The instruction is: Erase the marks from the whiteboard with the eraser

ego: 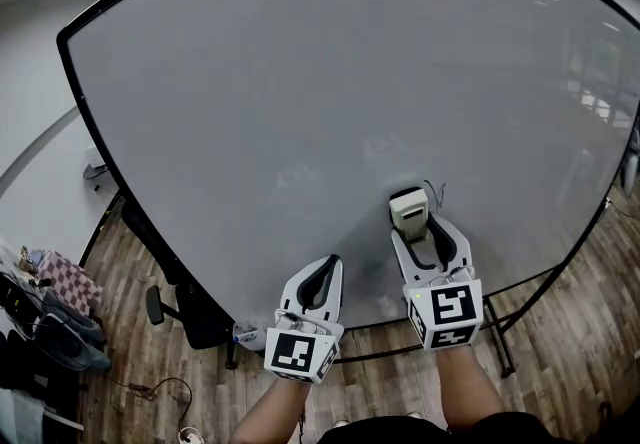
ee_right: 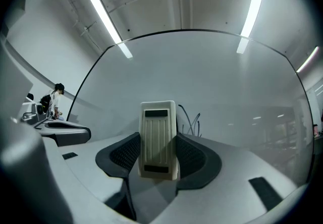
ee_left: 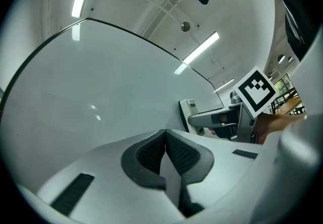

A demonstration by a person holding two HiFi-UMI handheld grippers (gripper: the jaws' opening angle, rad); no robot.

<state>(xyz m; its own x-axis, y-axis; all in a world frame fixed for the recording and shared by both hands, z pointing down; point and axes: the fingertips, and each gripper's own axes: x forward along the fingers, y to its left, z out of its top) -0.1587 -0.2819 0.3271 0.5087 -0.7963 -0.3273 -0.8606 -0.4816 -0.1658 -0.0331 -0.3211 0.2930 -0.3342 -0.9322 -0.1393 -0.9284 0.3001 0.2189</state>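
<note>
A large whiteboard [ego: 330,102] fills most of the head view. My right gripper [ego: 420,232] is shut on a cream eraser [ego: 408,211], which is held against the board's lower part. A few thin dark marks [ego: 437,194] sit just right of the eraser. In the right gripper view the ribbed eraser [ee_right: 158,138] stands upright between the jaws, with the marks [ee_right: 191,119] behind it to the right. My left gripper [ego: 322,277] hangs lower left of the eraser, shut and empty, its pads [ee_left: 177,153] pressed together. The left gripper view shows the eraser [ee_left: 187,114] on the board [ee_left: 101,92].
The board stands on a dark frame with feet [ego: 500,342] on a wooden floor [ego: 130,352]. A black office chair [ego: 185,307] is at the lower left, with bags and clutter [ego: 50,322] further left. A person [ee_right: 53,99] stands far off at the left.
</note>
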